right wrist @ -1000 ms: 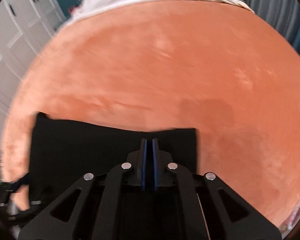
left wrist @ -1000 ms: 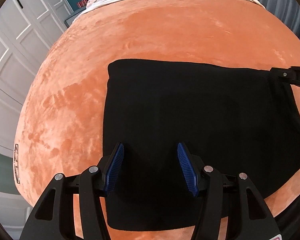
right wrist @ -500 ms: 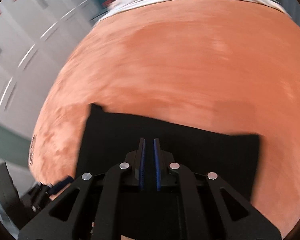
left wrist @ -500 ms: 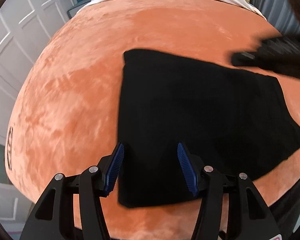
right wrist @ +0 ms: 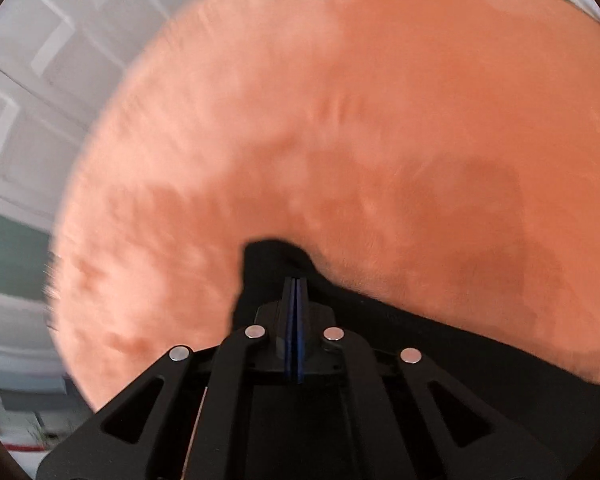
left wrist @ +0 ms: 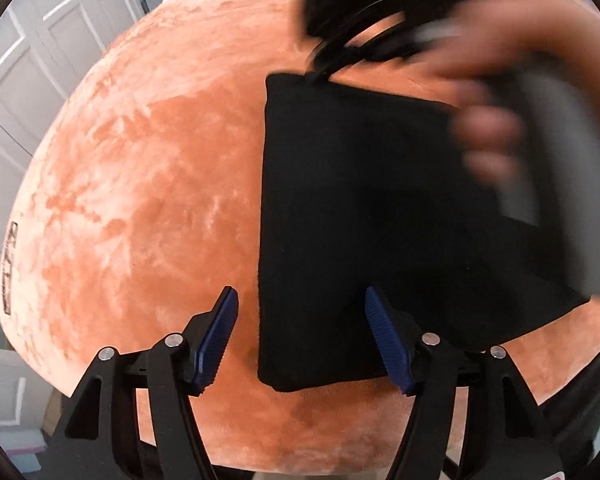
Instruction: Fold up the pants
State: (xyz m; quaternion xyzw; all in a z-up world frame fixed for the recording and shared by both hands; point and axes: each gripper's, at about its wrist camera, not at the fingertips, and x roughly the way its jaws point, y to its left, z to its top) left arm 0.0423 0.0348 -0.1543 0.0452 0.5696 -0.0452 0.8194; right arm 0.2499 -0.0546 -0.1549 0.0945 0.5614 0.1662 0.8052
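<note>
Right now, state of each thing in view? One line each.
Black fabric pants: folded, lying flat on the orange plush surface, far corner pinched.
Left gripper: open, empty, over the near pants edge.
Right gripper: shut on the pants corner.
Person's right hand: blurred, gripping the handle.

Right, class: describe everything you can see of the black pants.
The black pants are plain, matte, soft-looking cloth, folded into a flat, roughly rectangular panel on the orange plush cover. The right gripper is shut on a raised far corner. The left gripper is open, straddling the near left edge; contact is unclear.
</note>
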